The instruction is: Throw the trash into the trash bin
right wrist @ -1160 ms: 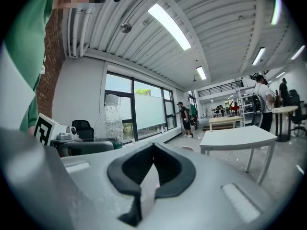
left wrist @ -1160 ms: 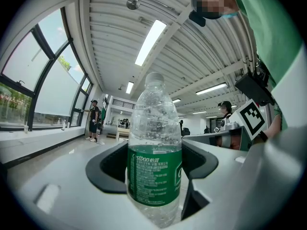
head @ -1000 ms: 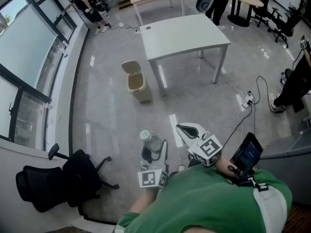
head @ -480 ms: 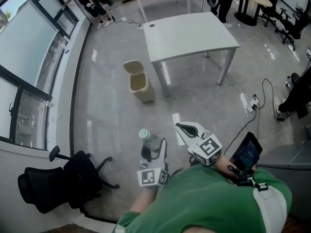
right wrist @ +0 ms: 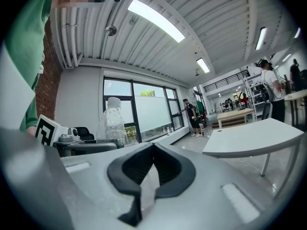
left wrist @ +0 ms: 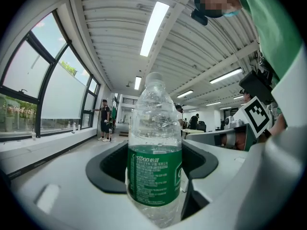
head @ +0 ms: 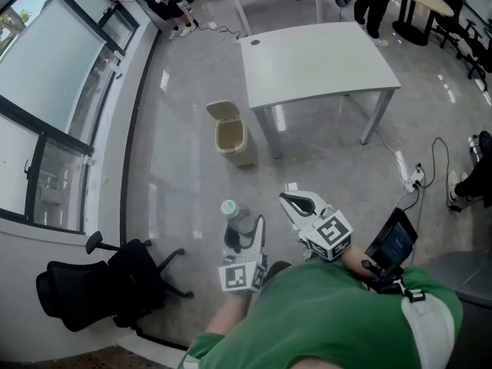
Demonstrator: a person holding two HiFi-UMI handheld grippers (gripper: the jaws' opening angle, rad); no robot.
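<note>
Your left gripper [head: 246, 238] is clamped on the upright water bottle [head: 233, 215], held over the floor just ahead of you. Your right gripper [head: 295, 201] has its jaws pressed together, empty. The open trash bin [head: 231, 134] stands ahead, just beside the table [head: 323, 52] leg, with bare floor between. An office chair [head: 108, 283] sits at your left, near the window wall.

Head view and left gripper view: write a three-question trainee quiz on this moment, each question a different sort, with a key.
1. True or false: the trash bin stands on the white table.
2. The left gripper is shut on: A a can, B a plastic bottle, C a cup.
3. Fill in: the bin's lid is ____.
Key: 1 false, it stands on the floor beside the table; 2 B; 3 open.
</note>
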